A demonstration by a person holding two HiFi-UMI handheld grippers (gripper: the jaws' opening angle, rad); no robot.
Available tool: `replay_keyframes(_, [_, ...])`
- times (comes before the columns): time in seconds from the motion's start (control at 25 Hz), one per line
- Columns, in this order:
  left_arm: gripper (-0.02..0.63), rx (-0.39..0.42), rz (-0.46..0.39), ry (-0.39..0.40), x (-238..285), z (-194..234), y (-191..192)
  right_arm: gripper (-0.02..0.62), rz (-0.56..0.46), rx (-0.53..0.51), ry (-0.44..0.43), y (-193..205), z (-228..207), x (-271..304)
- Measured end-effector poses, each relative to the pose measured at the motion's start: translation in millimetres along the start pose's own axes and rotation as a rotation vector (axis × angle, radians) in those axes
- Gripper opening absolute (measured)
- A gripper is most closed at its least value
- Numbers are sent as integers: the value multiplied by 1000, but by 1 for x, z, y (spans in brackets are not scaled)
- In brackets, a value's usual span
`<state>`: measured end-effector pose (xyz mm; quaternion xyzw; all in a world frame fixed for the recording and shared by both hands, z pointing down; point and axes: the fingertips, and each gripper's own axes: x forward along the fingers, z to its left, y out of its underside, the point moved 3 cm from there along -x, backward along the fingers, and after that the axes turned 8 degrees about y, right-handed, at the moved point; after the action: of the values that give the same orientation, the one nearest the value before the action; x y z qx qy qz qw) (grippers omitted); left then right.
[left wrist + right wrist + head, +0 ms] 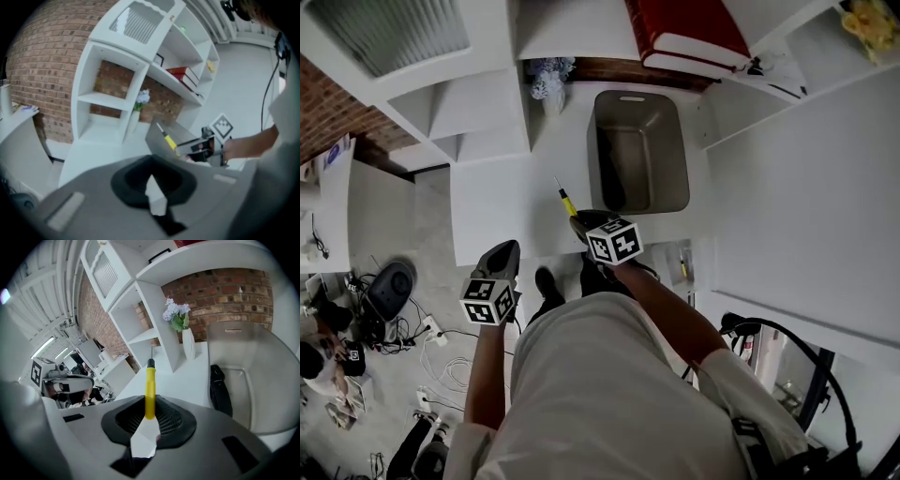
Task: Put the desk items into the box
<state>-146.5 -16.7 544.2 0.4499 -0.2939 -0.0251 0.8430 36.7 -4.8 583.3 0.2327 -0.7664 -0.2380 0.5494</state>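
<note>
Just beside the grey box's (671, 141) left wall, the right gripper (581, 223) grasps a yellow screwdriver (567, 201) above the desk (497, 202), while the left gripper (502, 255) hovers closed and empty at the desk's front edge.

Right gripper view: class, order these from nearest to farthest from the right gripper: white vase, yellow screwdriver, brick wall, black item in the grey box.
1. Yellow screwdriver, held in the right gripper's jaws.
2. Black item, inside the grey box, right.
3. White vase, on the desk beyond.
4. Brick wall, at the back.
</note>
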Motion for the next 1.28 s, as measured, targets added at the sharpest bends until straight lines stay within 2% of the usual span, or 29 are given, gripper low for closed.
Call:
replay_keyframes(0.6, [3, 76, 30, 63, 81, -54, -37, 60, -73, 73, -47, -40, -66, -63])
replay_keyframes(1.28, [3, 74, 58, 55, 133, -65, -58, 60, -56, 153, -32, -70, -141, -63])
